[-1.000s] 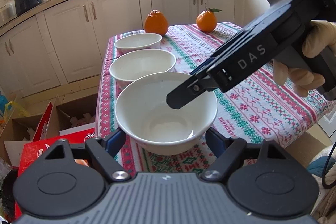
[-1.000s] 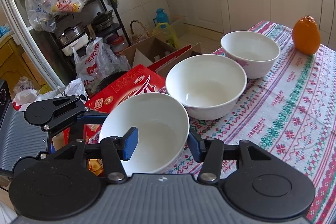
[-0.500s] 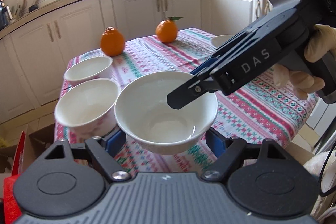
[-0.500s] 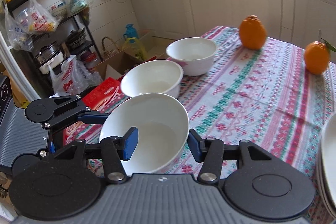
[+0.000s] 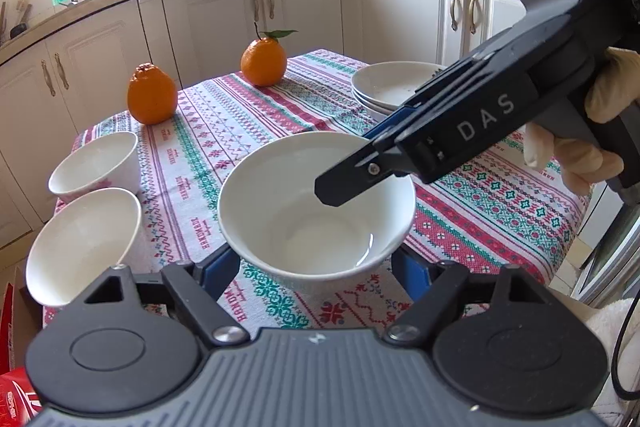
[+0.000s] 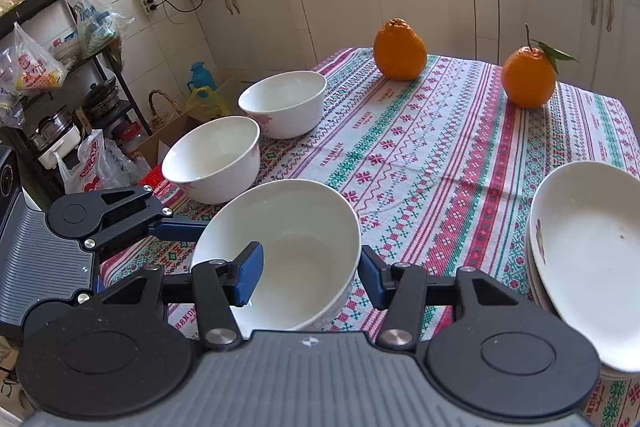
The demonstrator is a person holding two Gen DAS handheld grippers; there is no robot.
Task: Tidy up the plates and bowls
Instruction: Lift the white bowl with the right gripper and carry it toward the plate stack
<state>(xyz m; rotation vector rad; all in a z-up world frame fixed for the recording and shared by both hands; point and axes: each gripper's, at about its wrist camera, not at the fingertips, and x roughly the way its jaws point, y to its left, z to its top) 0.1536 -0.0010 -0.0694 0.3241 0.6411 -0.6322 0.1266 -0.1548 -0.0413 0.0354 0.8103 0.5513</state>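
A white bowl [image 5: 316, 203] [image 6: 288, 247] is held above the patterned tablecloth [image 5: 224, 131]. My left gripper [image 5: 316, 267] has its blue pads on both outer sides of the bowl. My right gripper [image 6: 310, 267] pinches the bowl's rim, one pad inside and one outside; its finger reaches over the rim in the left wrist view [image 5: 360, 175]. Two more white bowls [image 6: 212, 159] [image 6: 284, 103] stand along the table's left edge. A stack of white plates [image 6: 588, 247] [image 5: 392, 87] sits at the right.
Two oranges [image 6: 400, 47] [image 6: 528, 75] stand at the far side of the table. White kitchen cabinets [image 5: 304, 11] run behind. Boxes, bags and a shelf rack [image 6: 60, 99] crowd the floor beyond the table's left edge [image 6: 176, 199].
Both grippers have carried the bowl rightward away from the other two bowls, toward the table's middle. The plate stack has come into view.
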